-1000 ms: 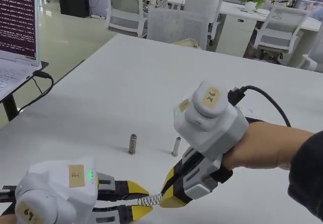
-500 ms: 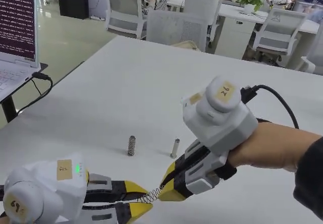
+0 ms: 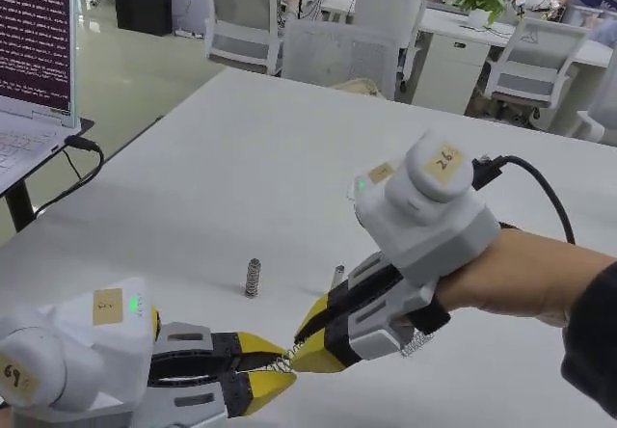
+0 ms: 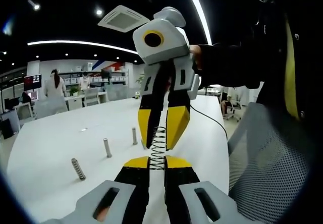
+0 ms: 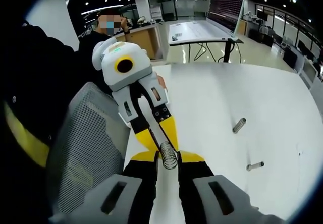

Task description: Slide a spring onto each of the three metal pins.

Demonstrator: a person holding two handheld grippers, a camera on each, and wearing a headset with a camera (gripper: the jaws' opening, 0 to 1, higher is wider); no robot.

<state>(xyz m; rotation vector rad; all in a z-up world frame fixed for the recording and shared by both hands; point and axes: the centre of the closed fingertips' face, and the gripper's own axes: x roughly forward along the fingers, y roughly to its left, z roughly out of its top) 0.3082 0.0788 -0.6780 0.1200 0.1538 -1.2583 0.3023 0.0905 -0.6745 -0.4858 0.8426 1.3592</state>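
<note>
A small steel spring (image 3: 284,356) hangs in the air between my two grippers. My left gripper (image 3: 273,372) is shut on its near end, and in the left gripper view the spring (image 4: 158,146) rises from my yellow tips (image 4: 157,162). My right gripper (image 3: 307,347) is shut on the other end (image 5: 168,155). On the table stand a pin with a spring on it (image 3: 253,277) (image 4: 77,168) (image 5: 239,125) and a bare pin (image 3: 337,275) (image 4: 107,147) (image 5: 255,166). A second bare pin (image 4: 134,135) stands farther along.
The white table (image 3: 241,158) stretches ahead. A laptop (image 3: 34,52) with its cable (image 3: 77,163) sits on a stand at the left. What looks like a loose spring (image 3: 416,343) lies beside my right hand. Office chairs (image 3: 236,18) stand beyond the far edge.
My right gripper has shifted slightly right and now covers part of the bare pin. The left gripper has rolled a little. Both still hold the spring between them.
</note>
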